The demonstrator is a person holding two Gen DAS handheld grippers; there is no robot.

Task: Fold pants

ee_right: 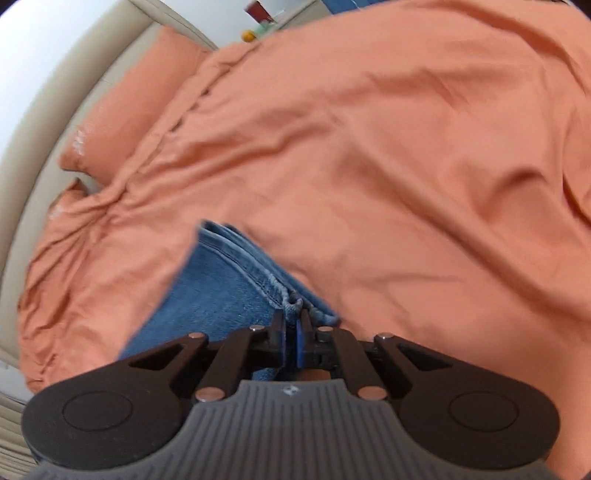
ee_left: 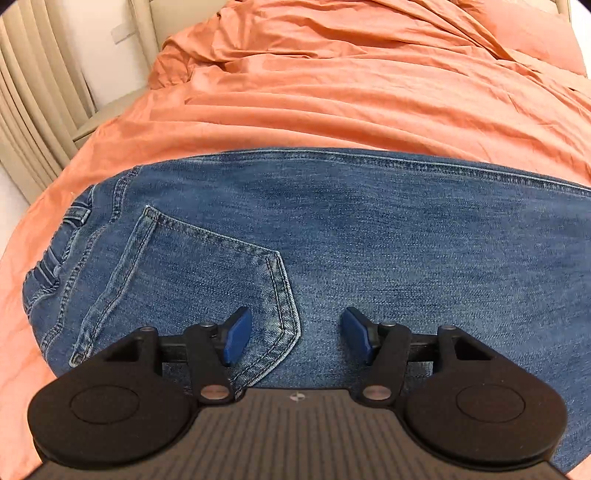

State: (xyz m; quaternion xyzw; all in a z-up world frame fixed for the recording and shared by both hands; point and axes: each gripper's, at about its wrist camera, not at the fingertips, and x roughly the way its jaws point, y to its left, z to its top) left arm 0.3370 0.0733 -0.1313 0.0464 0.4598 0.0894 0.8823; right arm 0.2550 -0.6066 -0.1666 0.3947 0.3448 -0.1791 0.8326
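Blue denim pants (ee_left: pixel 351 236) lie flat on an orange bedspread (ee_left: pixel 332 99), waistband at the left, back pocket (ee_left: pixel 207 273) facing up. My left gripper (ee_left: pixel 295 336) is open just above the seat, its blue pads (ee_left: pixel 238 336) straddling the pocket's lower corner. In the right wrist view my right gripper (ee_right: pixel 292 341) is shut on the hem end of a pant leg (ee_right: pixel 221 291), which it holds lifted over the orange bedspread (ee_right: pixel 388 177).
An orange pillow (ee_right: pixel 129 110) lies against a beige headboard (ee_right: pixel 48 122). Beige curtains (ee_left: pixel 33 122) hang beside the bed at the left. Small items stand on a far surface (ee_right: pixel 258 22) beyond the bed.
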